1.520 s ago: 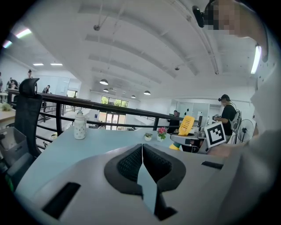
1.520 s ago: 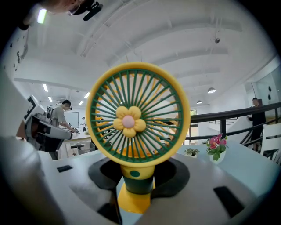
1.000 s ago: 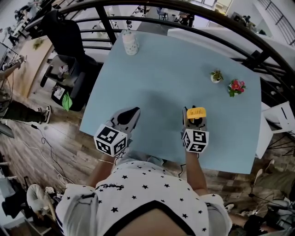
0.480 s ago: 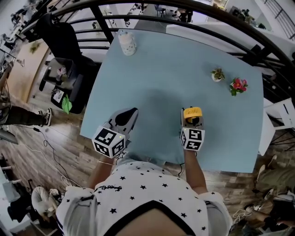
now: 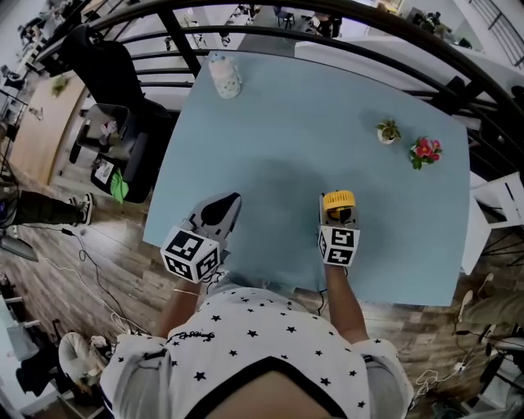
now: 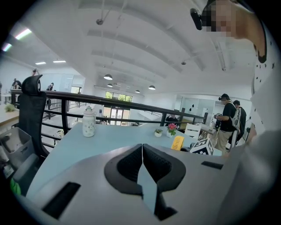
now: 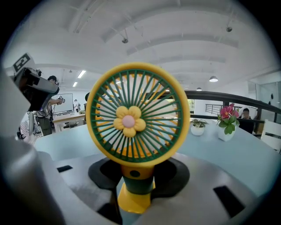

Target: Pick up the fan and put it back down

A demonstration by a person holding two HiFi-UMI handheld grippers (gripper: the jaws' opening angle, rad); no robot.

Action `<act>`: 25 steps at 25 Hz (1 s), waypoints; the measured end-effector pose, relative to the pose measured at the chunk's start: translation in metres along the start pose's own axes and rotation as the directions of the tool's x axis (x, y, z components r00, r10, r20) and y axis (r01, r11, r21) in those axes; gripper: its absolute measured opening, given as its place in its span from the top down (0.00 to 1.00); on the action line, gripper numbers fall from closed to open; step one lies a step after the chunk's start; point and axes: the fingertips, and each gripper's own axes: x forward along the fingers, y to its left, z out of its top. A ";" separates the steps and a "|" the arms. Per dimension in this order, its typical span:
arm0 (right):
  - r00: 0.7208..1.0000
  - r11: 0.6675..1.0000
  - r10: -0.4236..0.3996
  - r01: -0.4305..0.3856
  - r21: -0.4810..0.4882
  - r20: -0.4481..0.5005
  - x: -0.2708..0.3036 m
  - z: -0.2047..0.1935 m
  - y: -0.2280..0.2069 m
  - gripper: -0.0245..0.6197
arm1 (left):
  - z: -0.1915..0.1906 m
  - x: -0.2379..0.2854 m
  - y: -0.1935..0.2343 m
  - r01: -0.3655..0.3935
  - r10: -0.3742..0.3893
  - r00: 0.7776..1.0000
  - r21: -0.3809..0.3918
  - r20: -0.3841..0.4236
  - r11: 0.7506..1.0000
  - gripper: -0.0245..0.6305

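- Seen from above, a person in a white shirt with black stars (image 5: 254, 344) stands at the near edge of a pale blue table (image 5: 286, 123), holding a set of tongs in each hand.
- The right tongs (image 5: 338, 221) sit right of centre in the head view, low over the near part of the table. They are partly open and clamped on a small yellow and green fan (image 5: 339, 200).
- In the right gripper view the fan (image 7: 138, 118) fills the middle of the frame. It stands upright, its round grille with a yellow flower at the hub facing the camera, and the dark pads press on either side of its short stem.
- Whether the fan's yellow base touches the table cannot be told.
- The left tongs (image 5: 229, 202) sit at lower left of centre in the head view, above the table's near edge. Their tips are pressed together and hold nothing.
- A white spotted jar (image 5: 224, 78) stands at the table's far left corner, at the top of the frame.
- A small potted plant (image 5: 386, 131) and a pot of pink flowers (image 5: 423, 151) stand close together at upper right, well apart from the fan.
- A black railing (image 5: 246, 8) curves behind the table's far edge.
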 end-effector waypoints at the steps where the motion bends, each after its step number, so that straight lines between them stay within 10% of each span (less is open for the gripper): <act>1: 1.000 1.000 -0.001 0.001 -0.002 -0.003 0.001 -0.002 0.001 0.71 | -0.001 0.000 0.002 0.000 0.000 1.000 0.000 0.000 1.000 0.92; 25: 0.999 1.000 -0.011 0.010 -0.021 -0.053 0.006 -0.021 0.002 0.71 | 0.001 -0.007 -0.002 -0.013 0.013 1.000 -0.002 0.008 1.000 0.92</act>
